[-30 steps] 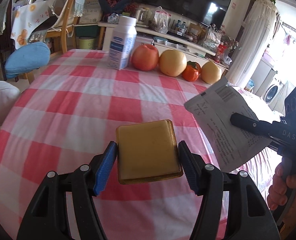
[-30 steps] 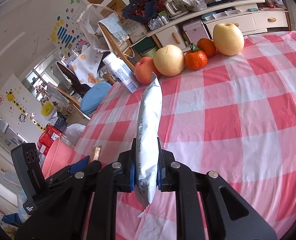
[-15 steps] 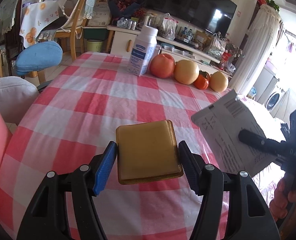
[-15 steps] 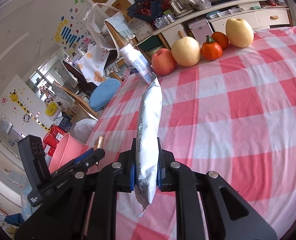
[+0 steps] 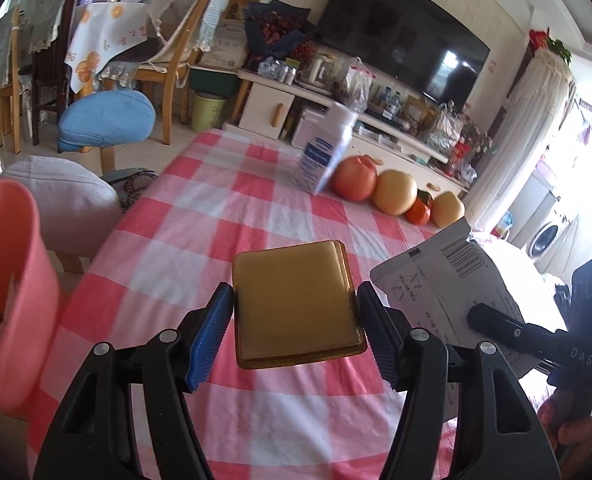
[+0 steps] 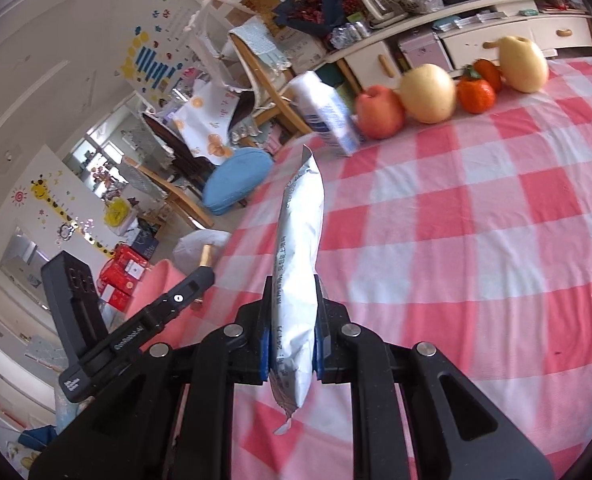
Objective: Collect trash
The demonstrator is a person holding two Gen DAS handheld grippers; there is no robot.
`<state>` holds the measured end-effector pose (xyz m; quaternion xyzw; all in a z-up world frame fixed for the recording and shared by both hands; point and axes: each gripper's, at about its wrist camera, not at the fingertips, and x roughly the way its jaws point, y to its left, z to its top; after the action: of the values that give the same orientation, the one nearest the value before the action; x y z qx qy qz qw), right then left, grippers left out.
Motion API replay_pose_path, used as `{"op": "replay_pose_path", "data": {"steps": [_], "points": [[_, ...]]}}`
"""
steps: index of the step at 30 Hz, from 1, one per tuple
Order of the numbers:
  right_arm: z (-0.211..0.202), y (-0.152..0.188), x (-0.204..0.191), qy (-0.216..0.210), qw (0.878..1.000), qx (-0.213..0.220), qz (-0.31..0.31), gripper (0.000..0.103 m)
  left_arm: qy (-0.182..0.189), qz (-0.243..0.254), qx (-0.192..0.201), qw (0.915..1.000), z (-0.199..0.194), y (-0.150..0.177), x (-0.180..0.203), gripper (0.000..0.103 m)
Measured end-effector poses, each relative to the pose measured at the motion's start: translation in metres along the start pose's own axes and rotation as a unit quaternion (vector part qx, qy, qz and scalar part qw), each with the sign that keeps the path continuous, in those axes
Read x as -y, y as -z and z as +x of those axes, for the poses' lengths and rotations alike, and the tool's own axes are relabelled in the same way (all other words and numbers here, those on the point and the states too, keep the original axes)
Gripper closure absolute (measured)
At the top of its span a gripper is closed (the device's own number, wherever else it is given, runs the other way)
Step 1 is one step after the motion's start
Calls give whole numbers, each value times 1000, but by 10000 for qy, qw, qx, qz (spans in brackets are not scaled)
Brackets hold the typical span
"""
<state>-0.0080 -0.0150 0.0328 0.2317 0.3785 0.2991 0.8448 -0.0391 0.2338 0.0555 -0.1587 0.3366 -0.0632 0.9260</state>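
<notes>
My left gripper [image 5: 294, 334] is shut on a flat gold square packet [image 5: 296, 300] and holds it above the red-and-white checked table [image 5: 224, 216]. My right gripper [image 6: 292, 344] is shut on a silver-white foil pouch [image 6: 299, 252], held edge-on and upright above the table. The pouch [image 5: 447, 288] and the right gripper also show at the right of the left wrist view. A pink bin [image 5: 4, 292] stands at the table's left side, close to the left gripper. It also shows in the right wrist view [image 6: 156, 292], behind the left gripper, whose gold packet tip [image 6: 205, 255] peeks out.
A white-and-blue carton [image 5: 323, 156] and a row of fruit [image 5: 395, 196] stand at the table's far edge. A grey stool [image 5: 64, 200], a blue cushioned chair [image 5: 104, 120] and wooden chairs stand left of the table. A TV cabinet stands behind.
Both grippers have moved left toward the table's left edge, still holding their items. The pink bin has come into the left wrist view at the left.
</notes>
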Motion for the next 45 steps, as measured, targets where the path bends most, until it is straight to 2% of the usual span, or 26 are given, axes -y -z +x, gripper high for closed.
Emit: {"op": "replay_pose_path", "data": {"steps": [6, 14, 23, 30, 32, 33, 34, 35, 36, 37, 40, 45], "points": [[21, -2, -42, -327, 9993, -108, -170, 86, -78, -314, 216, 9992, -19, -13, -29, 38], [55, -5, -109, -729, 9948, -383, -592, 86, -542, -807, 640, 9932, -54, -27, -86, 38], [114, 3, -187, -1219, 9844, -840, -945, 86, -1415, -1649, 951, 9715, -90, -25, -176, 38], [164, 18, -234, -1380, 9763, -1153, -1203, 86, -1738, -2222, 995, 9542, -100, -20, -223, 38], [179, 20, -239, -1400, 9751, -1237, -1196, 82, -1840, -2444, 1002, 9468, -102, -18, -236, 35], [187, 22, -241, -1373, 9750, -1278, -1193, 80, -1899, -2559, 997, 9426, -102, -18, -243, 25], [193, 24, -241, -1323, 9755, -1300, -1182, 70, -1956, -2663, 991, 9386, -102, -17, -249, 21], [197, 24, -241, -1292, 9760, -1307, -1168, 64, -1991, -2773, 976, 9348, -102, -16, -255, 18], [198, 25, -239, -1241, 9772, -1271, -1165, 54, -1984, -2841, 960, 9331, -103, -15, -258, 18], [197, 26, -237, -1153, 9788, -1208, -1185, 46, -1977, -2860, 958, 9327, -103, -13, -260, 18], [189, 28, -231, -901, 9817, -1052, -1309, 35, -2064, -2814, 984, 9319, -104, -14, -261, 13], [171, 32, -222, -492, 9841, -782, -1515, 24, -2097, -2757, 989, 9329, -104, -16, -255, 11]]}}
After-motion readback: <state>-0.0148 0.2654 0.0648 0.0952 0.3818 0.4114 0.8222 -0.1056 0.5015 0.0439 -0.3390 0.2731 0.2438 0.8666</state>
